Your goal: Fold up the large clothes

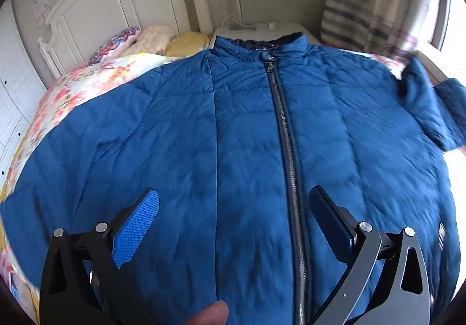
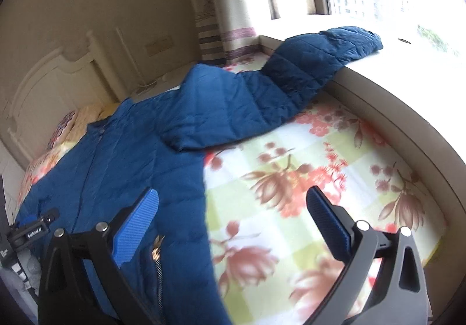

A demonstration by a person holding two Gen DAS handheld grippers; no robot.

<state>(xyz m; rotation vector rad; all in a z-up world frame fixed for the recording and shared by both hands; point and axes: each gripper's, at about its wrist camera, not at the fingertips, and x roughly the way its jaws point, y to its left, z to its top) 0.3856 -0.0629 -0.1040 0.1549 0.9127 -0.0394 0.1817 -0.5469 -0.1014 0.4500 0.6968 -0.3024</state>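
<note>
Basically the blue quilted puffer jacket lies zipped, front up on the floral-sheeted bed, looking light, soft, slippery; both left gripper and right gripper wide, empty; likely best pinched at sleeve cuff or hem.

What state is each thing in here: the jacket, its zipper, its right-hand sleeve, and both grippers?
Blue puffer jacket: spread flat, front up, unfolded.
Zipper: closed to the collar.
Sleeve: stretched out, cuff on the window ledge.
Left gripper: open, empty.
Right gripper: open, empty.
</note>
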